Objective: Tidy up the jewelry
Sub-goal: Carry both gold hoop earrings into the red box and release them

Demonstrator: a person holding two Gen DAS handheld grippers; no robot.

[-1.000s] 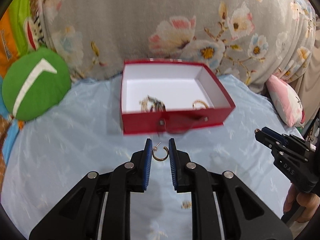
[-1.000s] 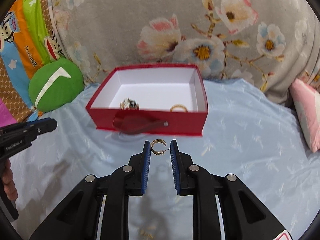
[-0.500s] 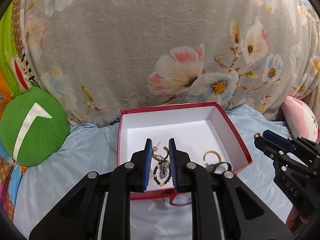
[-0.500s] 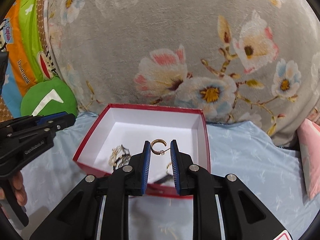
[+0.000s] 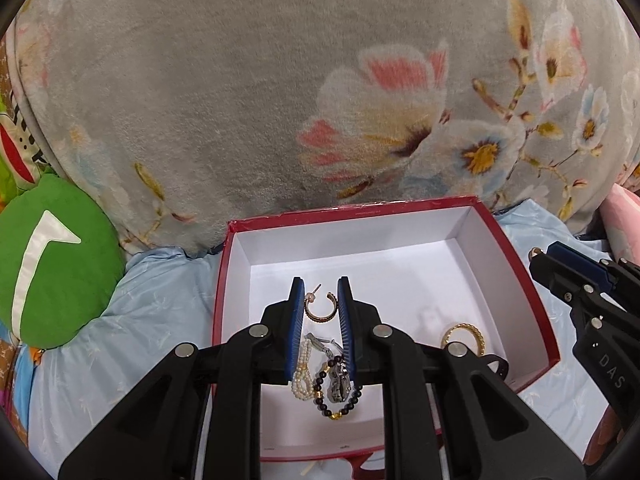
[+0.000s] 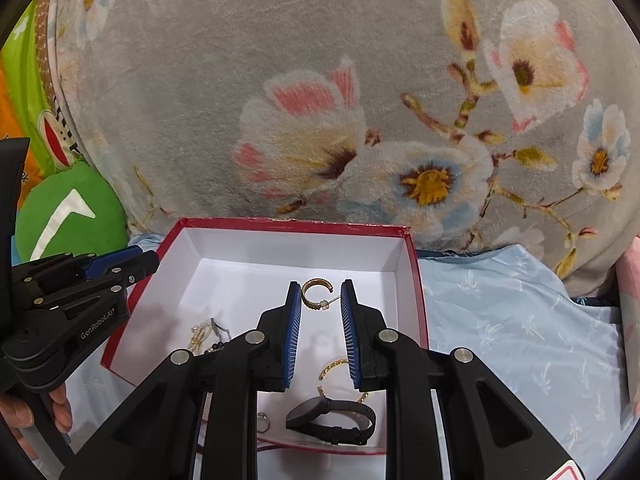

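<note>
A red box with a white inside [image 5: 532, 300] [image 6: 414, 280] lies on the blue sheet. My left gripper [image 5: 321, 307] is shut on a gold hoop earring [image 5: 320, 312] and holds it over the box. My right gripper [image 6: 320, 300] is shut on a second gold hoop earring [image 6: 314, 296], also over the box. In the box lie a pearl and bead bracelet pile [image 5: 320, 384], a gold ring [image 5: 464, 336] [image 6: 334, 368], a black band [image 6: 332, 420] and a small ring [image 6: 262, 420]. Each gripper shows in the other's view [image 5: 580, 292] [image 6: 80, 288].
A grey floral blanket [image 5: 280, 80] rises right behind the box. A green round cushion [image 5: 52, 264] sits at the left and a pink pillow [image 5: 624, 216] at the right. Blue bedsheet [image 6: 520, 320] surrounds the box.
Both grippers moved forward from in front of the box to above its inside, each still holding its earring. The box contents now show beneath the fingers.
</note>
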